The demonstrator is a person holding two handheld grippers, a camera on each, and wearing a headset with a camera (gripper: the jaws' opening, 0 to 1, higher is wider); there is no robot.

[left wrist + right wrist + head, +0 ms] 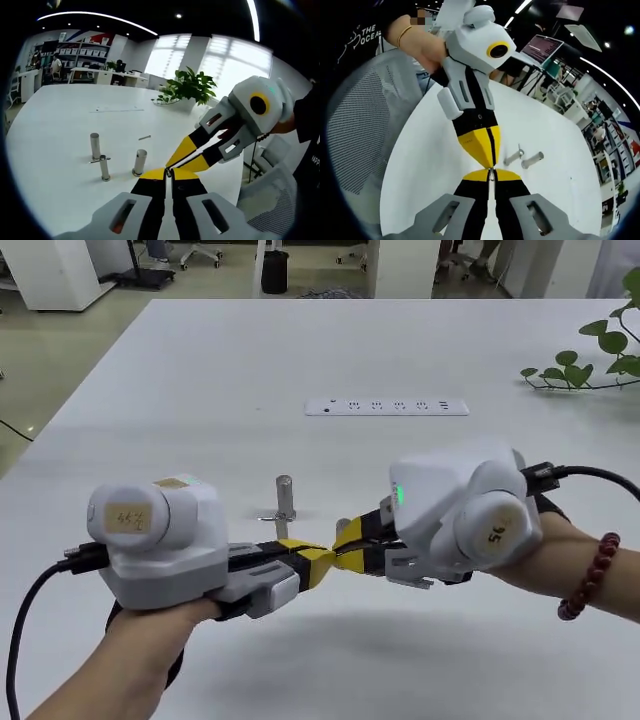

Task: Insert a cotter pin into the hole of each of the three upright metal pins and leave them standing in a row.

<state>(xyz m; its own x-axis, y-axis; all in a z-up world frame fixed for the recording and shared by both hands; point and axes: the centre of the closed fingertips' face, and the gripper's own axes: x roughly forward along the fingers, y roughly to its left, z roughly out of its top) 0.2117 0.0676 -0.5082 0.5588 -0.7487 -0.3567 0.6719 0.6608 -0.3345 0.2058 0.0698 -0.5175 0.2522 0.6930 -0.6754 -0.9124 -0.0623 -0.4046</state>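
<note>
White table [300, 350], power strip [386, 406], potted plant [187, 85], bright windows [165, 57].

The right gripper [491, 173] is pressing its yellow-tipped jaws together, tip to tip against the left gripper [491, 163], whose jaws are also lying closed. A sliver of cotter pin [491, 175] is showing in the right jaws at the meeting point. A hand [420, 45] is holding the left gripper. Beyond, two metal pins [532, 160] are standing near each other on the white counter [435, 165], one carrying a cross-piece.
</note>
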